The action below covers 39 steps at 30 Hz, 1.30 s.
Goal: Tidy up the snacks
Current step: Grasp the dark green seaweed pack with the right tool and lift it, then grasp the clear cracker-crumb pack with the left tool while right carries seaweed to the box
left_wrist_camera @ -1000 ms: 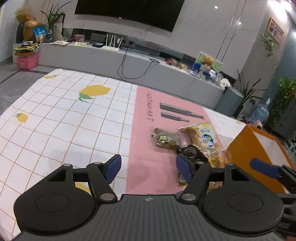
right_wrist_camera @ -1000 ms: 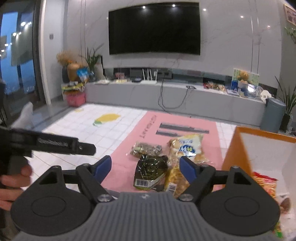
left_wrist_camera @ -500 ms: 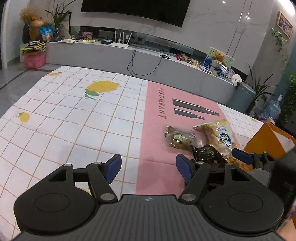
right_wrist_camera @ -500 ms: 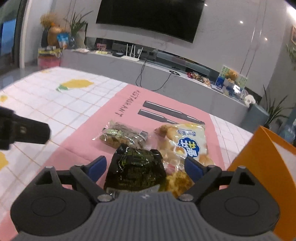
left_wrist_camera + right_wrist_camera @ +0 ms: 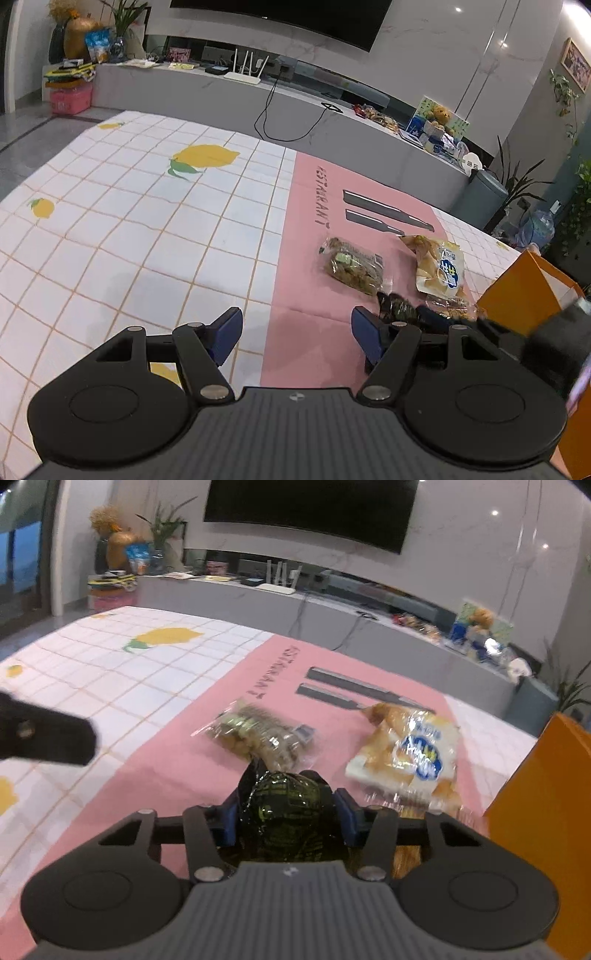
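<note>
The right gripper (image 5: 287,818) has just been closing and is now squeezing the dark green snack bag (image 5: 286,812) between its blue pads, down on the pink mat (image 5: 177,775). The left gripper (image 5: 297,336) is hanging wide apart with nothing in it. A clear bag of brownish snacks (image 5: 258,734) is lying just behind, a yellow chip bag (image 5: 410,753) to its right (blurry here), and the orange box (image 5: 543,794) is crowding the right edge. The lemon-print cloth (image 5: 129,221) is covering the surface, with a TV (image 5: 310,509) on the wall.

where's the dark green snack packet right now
The dark green snack packet is low in the middle of the right wrist view, pinched between the right gripper pads on the pink mat, just in front of the clear nut packet.
</note>
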{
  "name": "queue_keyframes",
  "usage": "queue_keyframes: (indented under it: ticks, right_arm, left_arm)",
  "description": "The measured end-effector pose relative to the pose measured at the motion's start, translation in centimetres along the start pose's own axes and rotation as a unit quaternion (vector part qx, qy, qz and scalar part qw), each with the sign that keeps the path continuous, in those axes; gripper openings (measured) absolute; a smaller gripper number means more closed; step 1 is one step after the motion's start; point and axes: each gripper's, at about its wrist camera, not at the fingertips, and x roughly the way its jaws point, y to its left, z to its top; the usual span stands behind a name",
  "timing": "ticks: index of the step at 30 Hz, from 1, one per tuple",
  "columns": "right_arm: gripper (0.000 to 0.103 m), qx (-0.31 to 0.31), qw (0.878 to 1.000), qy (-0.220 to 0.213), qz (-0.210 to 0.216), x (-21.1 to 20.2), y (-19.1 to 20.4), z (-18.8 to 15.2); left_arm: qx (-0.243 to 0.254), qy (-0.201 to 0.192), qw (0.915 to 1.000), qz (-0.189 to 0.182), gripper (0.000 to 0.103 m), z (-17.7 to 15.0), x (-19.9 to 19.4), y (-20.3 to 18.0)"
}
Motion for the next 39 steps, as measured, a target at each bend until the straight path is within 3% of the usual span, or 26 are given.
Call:
queue_keyframes:
  ticks: [4, 9, 12, 17, 24, 39]
  right_arm:
    - [0.052, 0.002, 0.999, 0.020, 0.048, -1.4, 0.4, -1.2]
    - [0.058, -0.021, 0.997, 0.027, 0.070, -2.6, 1.6, -1.6]
    - [0.057, -0.027, 0.997, 0.021, 0.071, -2.4, 2.1, -1.5]
    - [0.045, -0.037, 0.998, 0.000, 0.057, -2.5, 2.9, -1.7]
    - [0.042, -0.005, 0.999, -0.037, 0.037, -4.4, 3.0, -2.4]
    - [0.042, 0.052, 0.992, -0.114, 0.026, -14.1, -2.6, -2.8]
  left_arm:
    - [-0.006, 0.005, 1.0000, -0.001, 0.079, -0.3, 0.1, 0.1]
    - [-0.009, 0.008, 0.9999, -0.002, 0.079, -0.7, 0.0, 0.3]
    - [-0.015, 0.012, 0.9998, -0.008, 0.079, -0.7, 0.1, 0.6]
    - [-0.023, 0.005, 0.9996, -0.013, 0.079, -0.3, 0.0, 0.8]
    - [-0.044, 0.003, 0.9987, -0.025, 0.079, -0.3, -0.4, 0.9]
    - [-0.014, -0.001, 0.9963, -0.084, 0.079, -2.0, -1.8, -2.9]
